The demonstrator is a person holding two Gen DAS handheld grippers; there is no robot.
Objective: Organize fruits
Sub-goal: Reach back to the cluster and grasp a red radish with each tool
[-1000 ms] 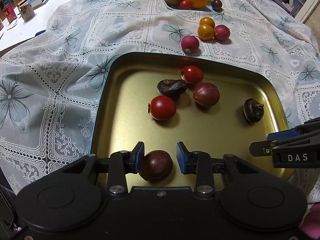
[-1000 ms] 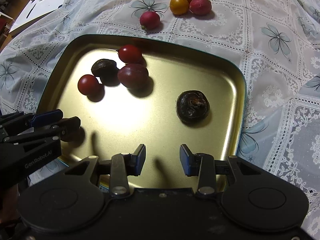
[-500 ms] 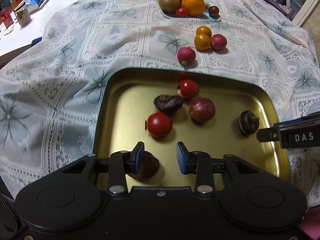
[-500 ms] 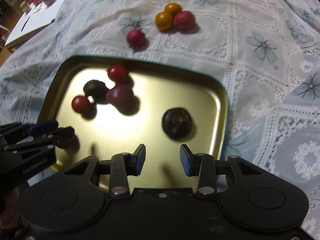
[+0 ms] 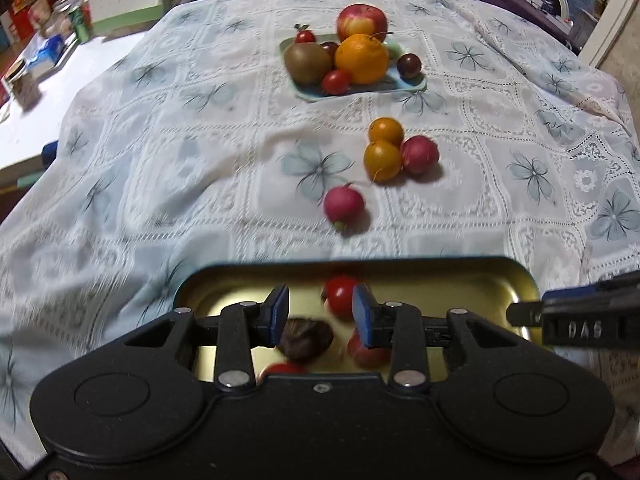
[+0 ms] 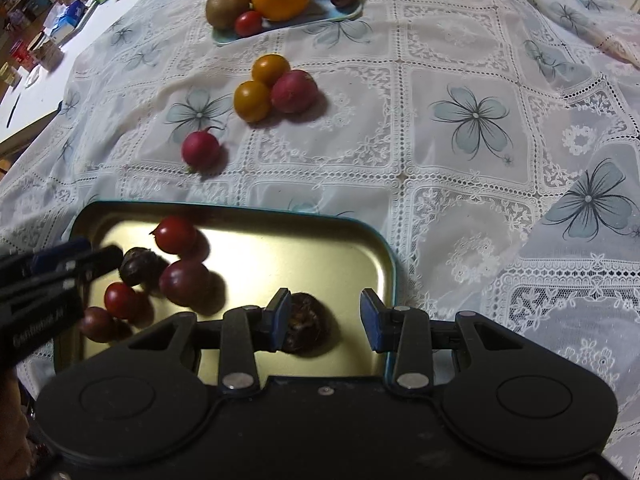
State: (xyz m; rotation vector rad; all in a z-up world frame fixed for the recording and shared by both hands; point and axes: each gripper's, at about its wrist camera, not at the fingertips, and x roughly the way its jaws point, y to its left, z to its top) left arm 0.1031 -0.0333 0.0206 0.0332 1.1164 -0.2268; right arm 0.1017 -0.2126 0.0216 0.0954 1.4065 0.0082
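Observation:
A gold metal tray (image 6: 304,252) (image 5: 460,284) holds red tomatoes (image 6: 175,234), a purple plum (image 6: 185,282), dark brown fruits (image 6: 308,326) (image 5: 306,340) and a dark plum (image 6: 97,323). My left gripper (image 5: 320,314) is open and empty above the tray's near part; it also shows in the right wrist view (image 6: 76,258). My right gripper (image 6: 325,322) is open and empty over the tray's right side. On the cloth lie a radish (image 5: 344,205) (image 6: 201,149), two orange tomatoes (image 5: 382,155) (image 6: 252,99) and another radish (image 5: 419,154) (image 6: 294,91).
A light blue plate (image 5: 372,87) (image 6: 320,14) at the far side holds an orange, a kiwi, an apple and small fruits. A white lace tablecloth (image 5: 200,160) covers the table. Boxes and cans (image 5: 80,20) stand on a white surface at far left.
Both grippers have pulled back and risen, so the tray has slid low in both views. The dark plum that was between my left fingers now lies free in the tray.

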